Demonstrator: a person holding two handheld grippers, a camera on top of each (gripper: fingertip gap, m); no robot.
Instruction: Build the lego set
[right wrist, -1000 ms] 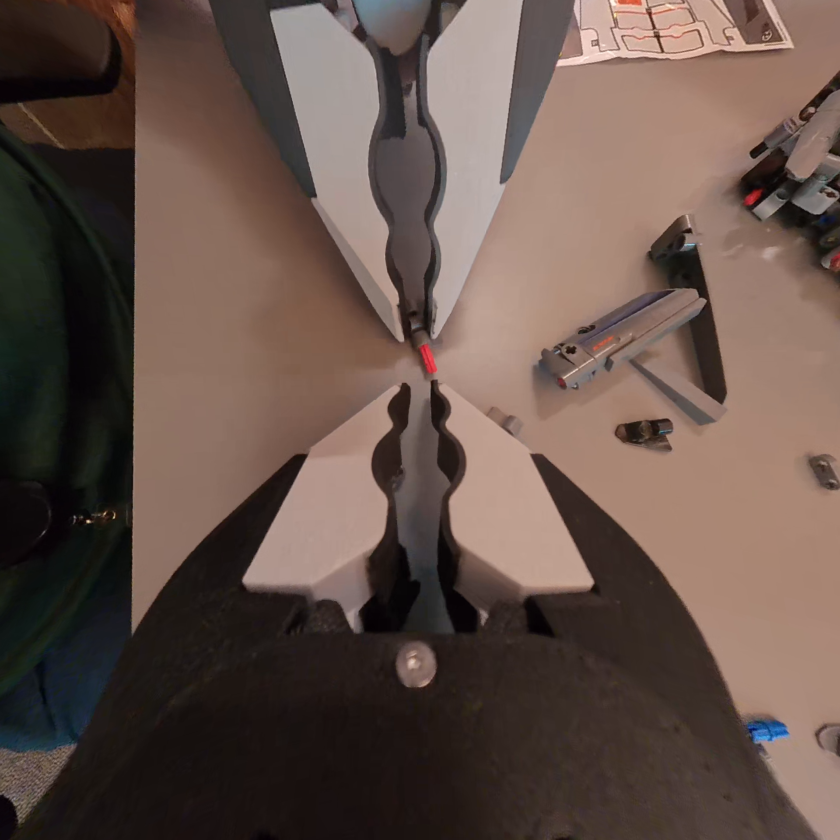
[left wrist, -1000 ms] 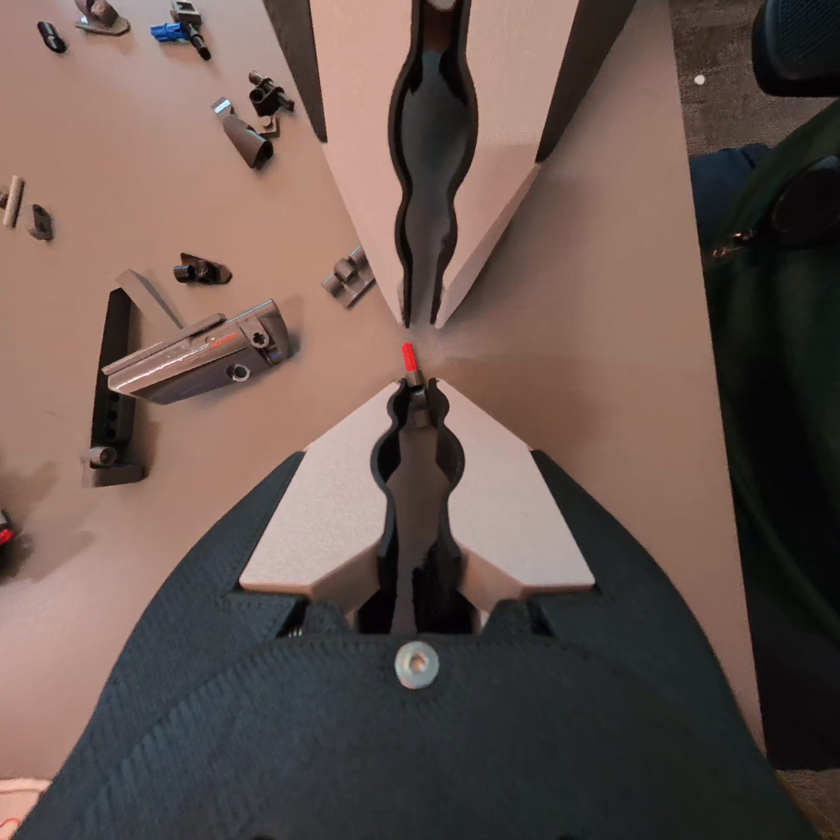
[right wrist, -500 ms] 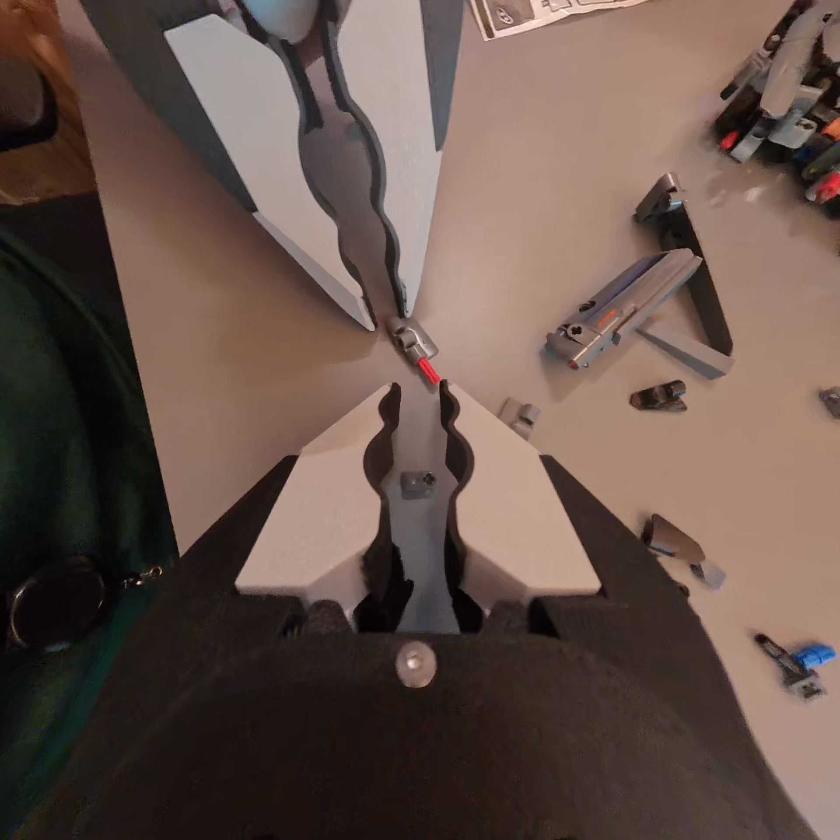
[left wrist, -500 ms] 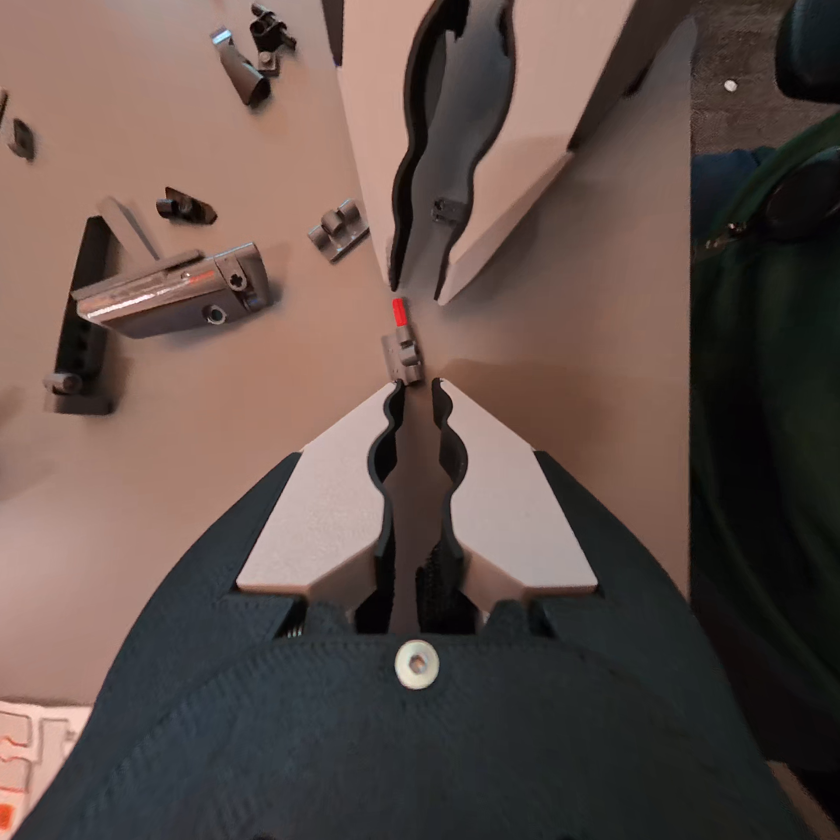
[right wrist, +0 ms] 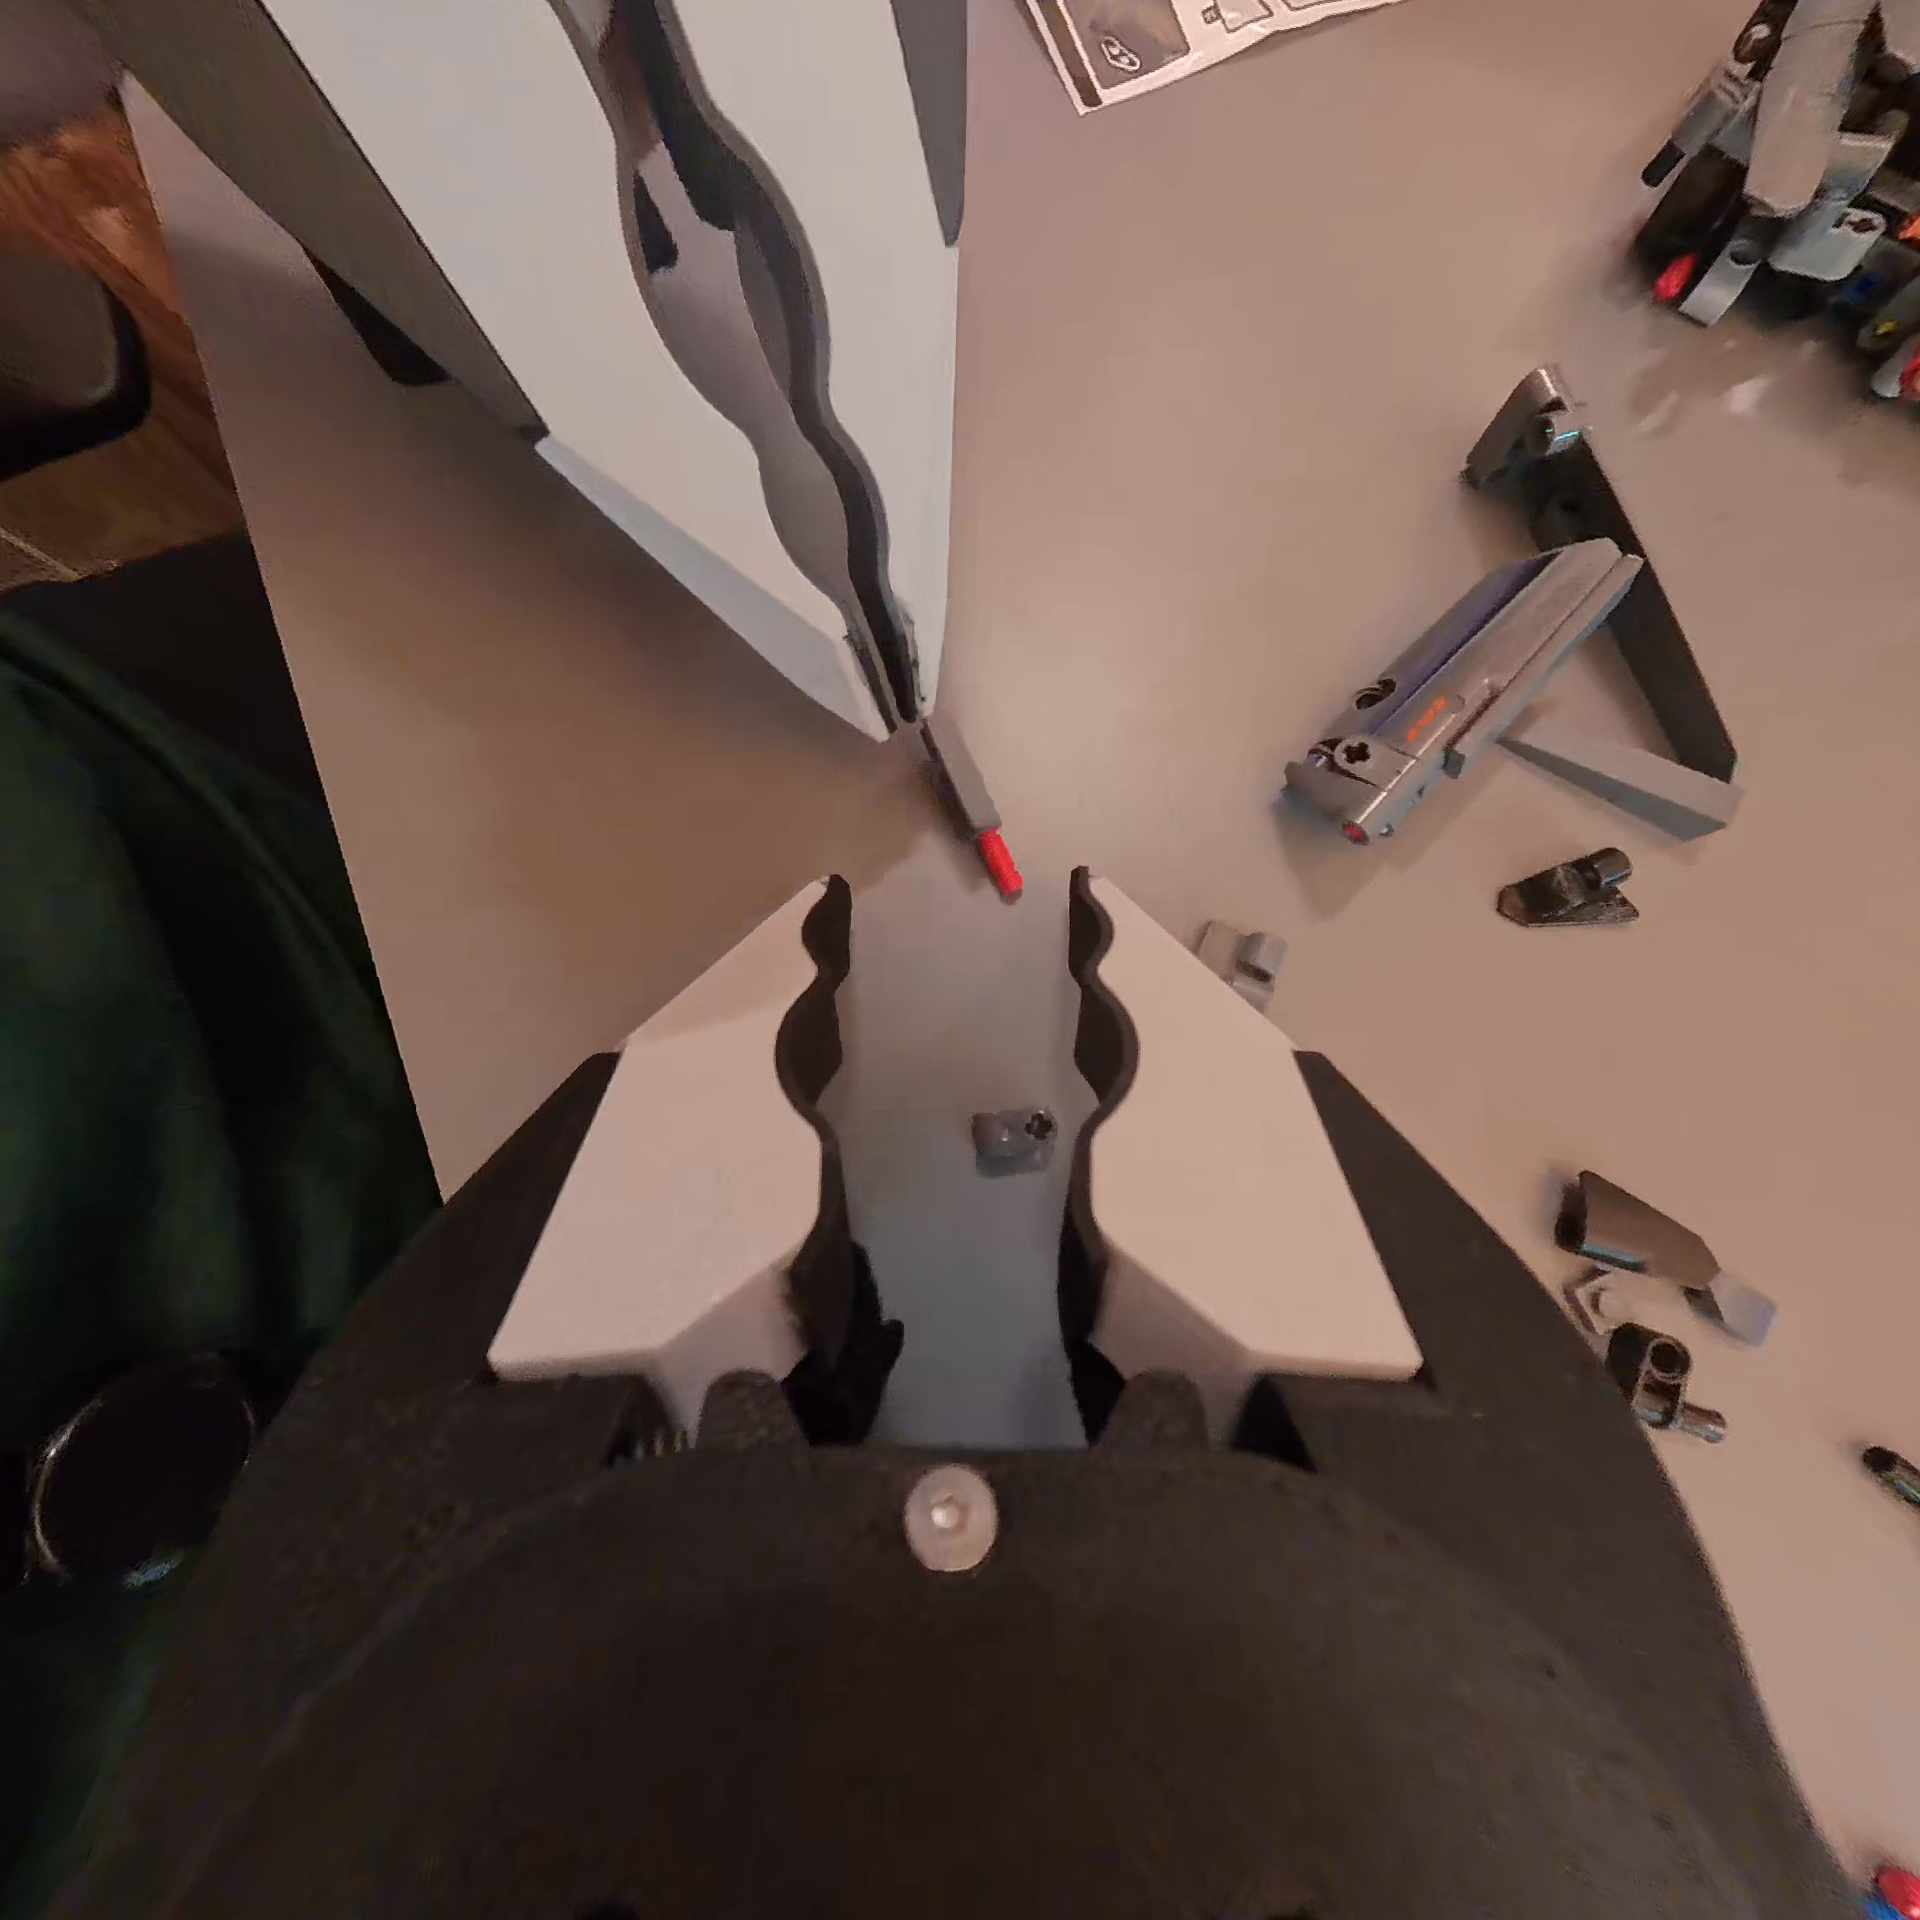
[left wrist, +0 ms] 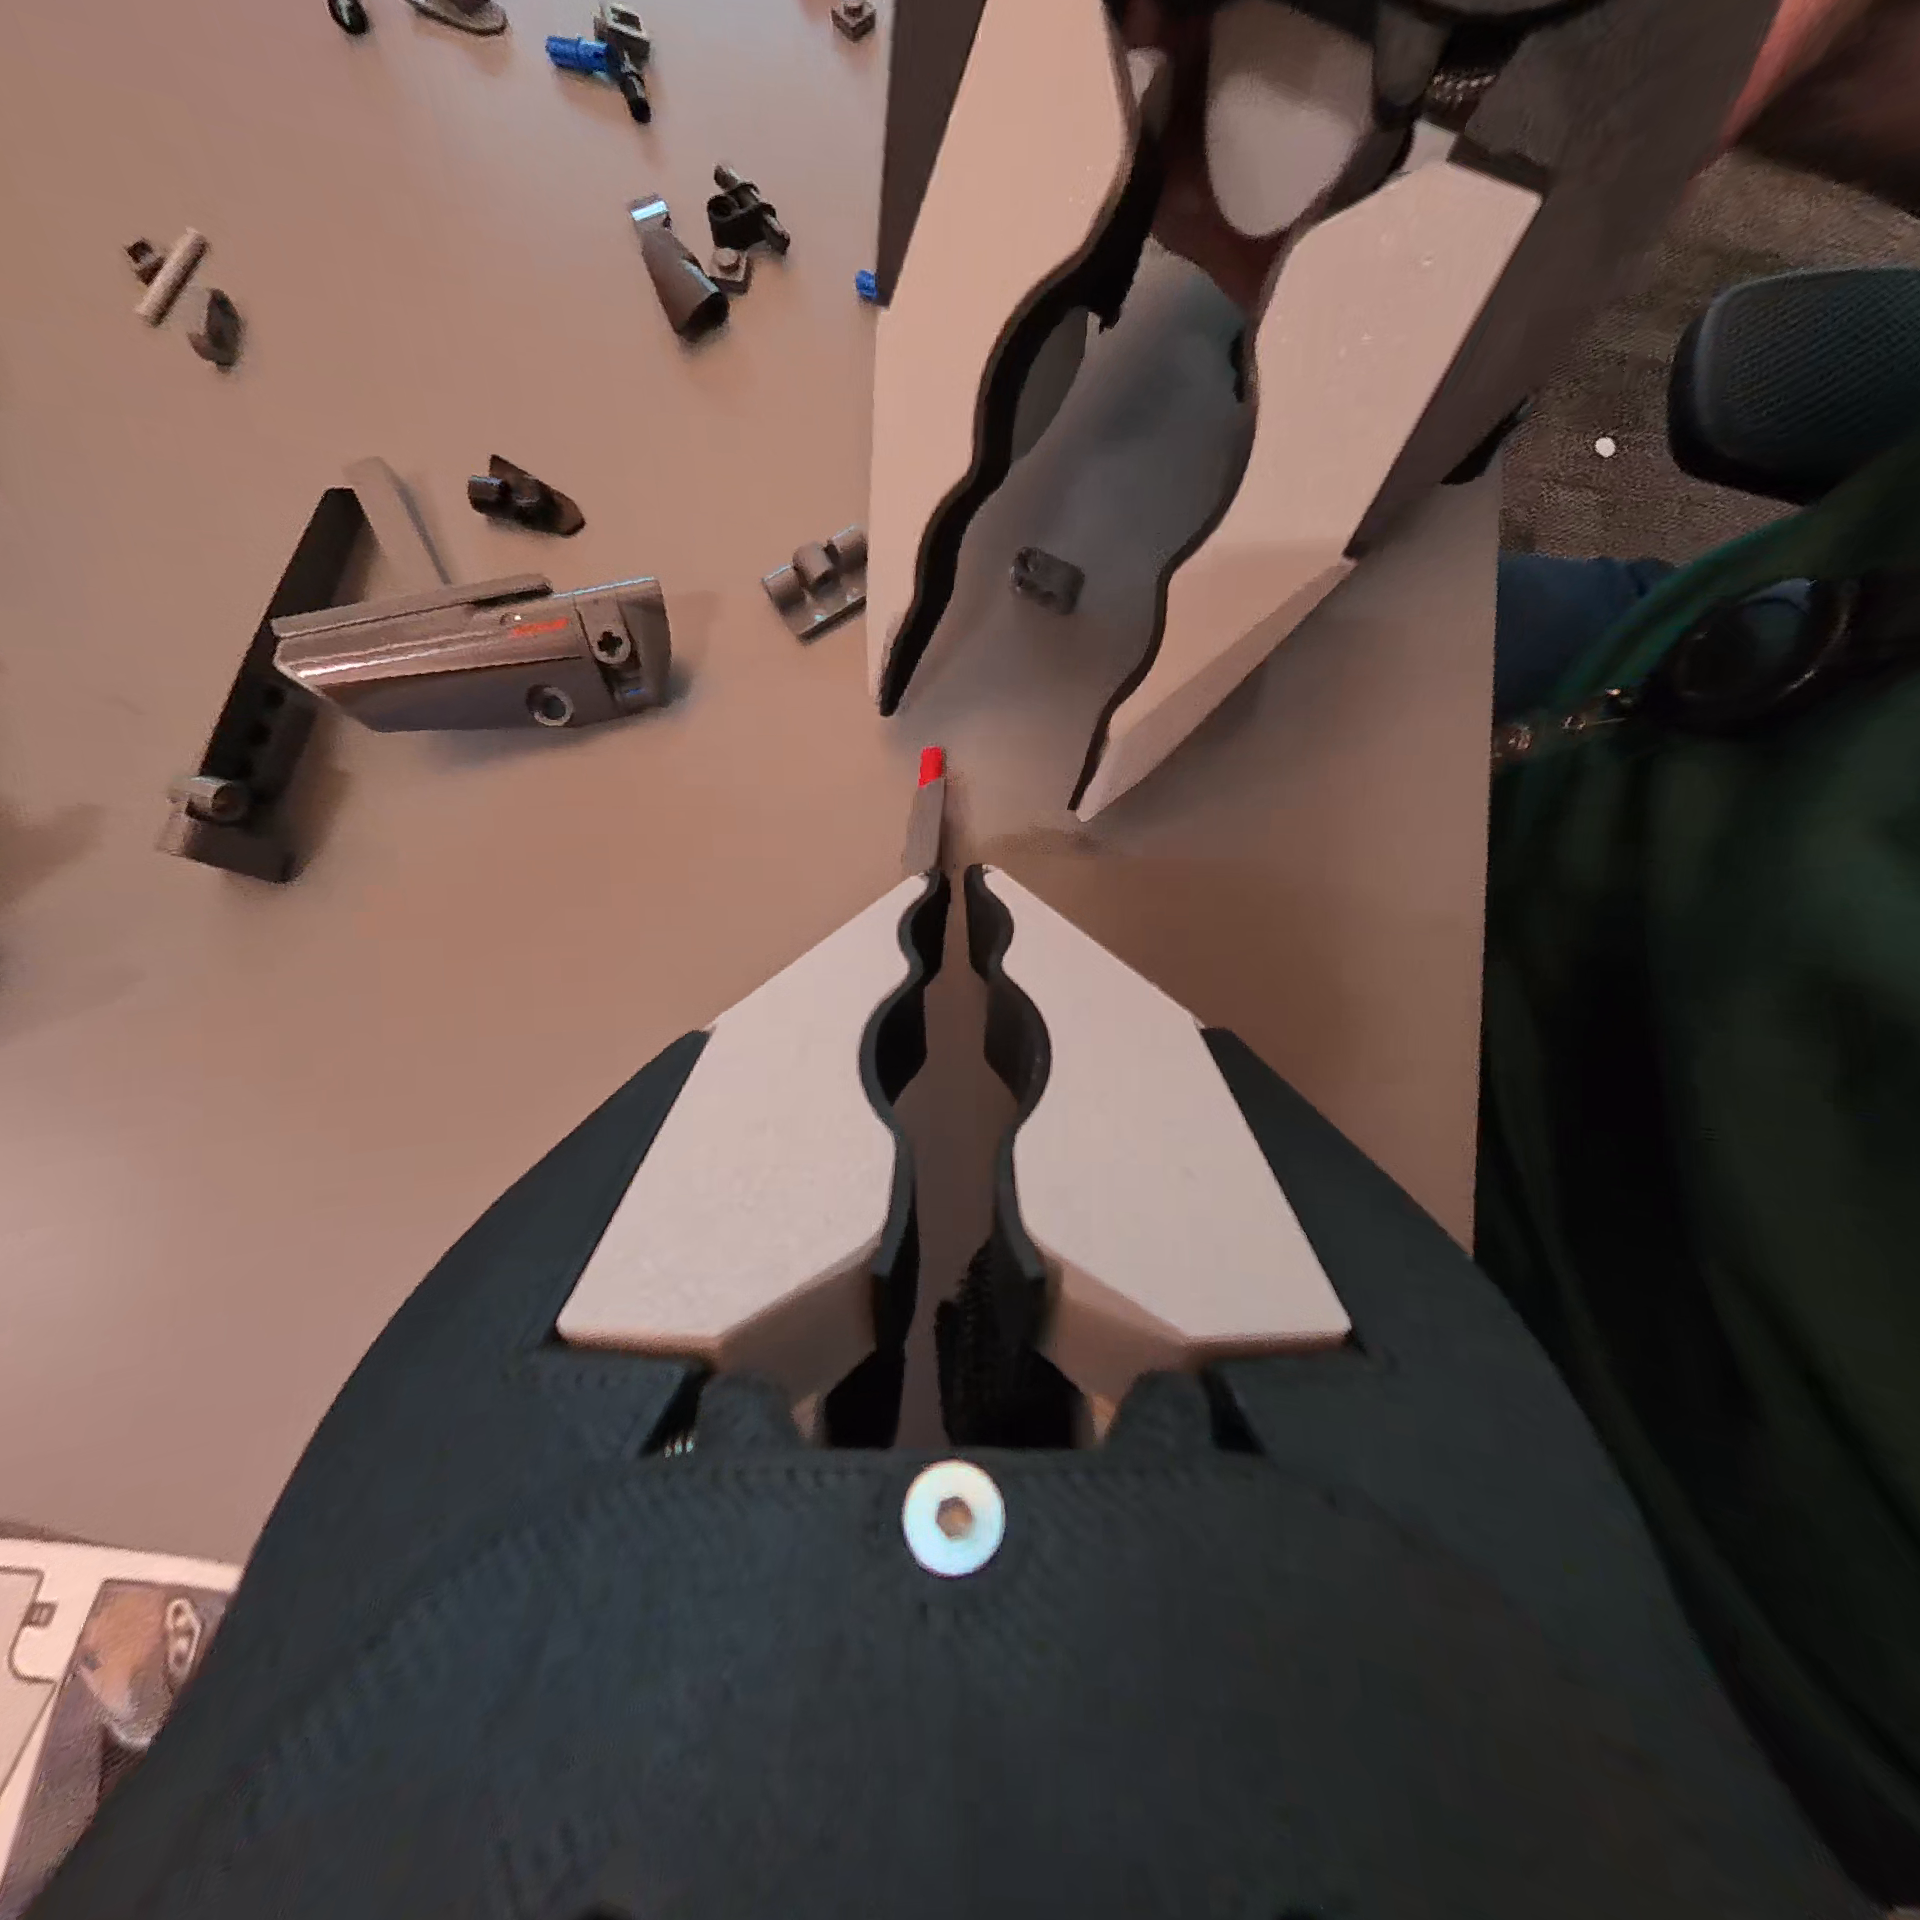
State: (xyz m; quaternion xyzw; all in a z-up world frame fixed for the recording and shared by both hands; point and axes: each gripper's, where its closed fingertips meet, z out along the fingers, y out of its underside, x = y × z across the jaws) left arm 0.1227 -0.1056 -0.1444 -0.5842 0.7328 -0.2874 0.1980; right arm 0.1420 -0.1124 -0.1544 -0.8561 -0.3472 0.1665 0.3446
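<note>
Left gripper (left wrist: 945, 878) pinched on small grey lego connector with red pin (left wrist: 925, 810); right gripper (right wrist: 951, 883) spread wide over loose grey brick (right wrist: 1013, 1141)

The smooth, matt beige table (left wrist: 520, 1091) carries hard plastic pieces: a long grey plastic block with a slight sheen (left wrist: 468, 670) and a small grey plastic piece with a glossy red pin (left wrist: 928, 805). Each tool has smooth matt pale fingers (left wrist: 748, 1174) on a black body with a ribbed, printed-looking texture (left wrist: 935, 1714) and a shiny metal screw (left wrist: 953, 1521). A printed paper sheet (right wrist: 1174, 42) looks slightly glossy.
</note>
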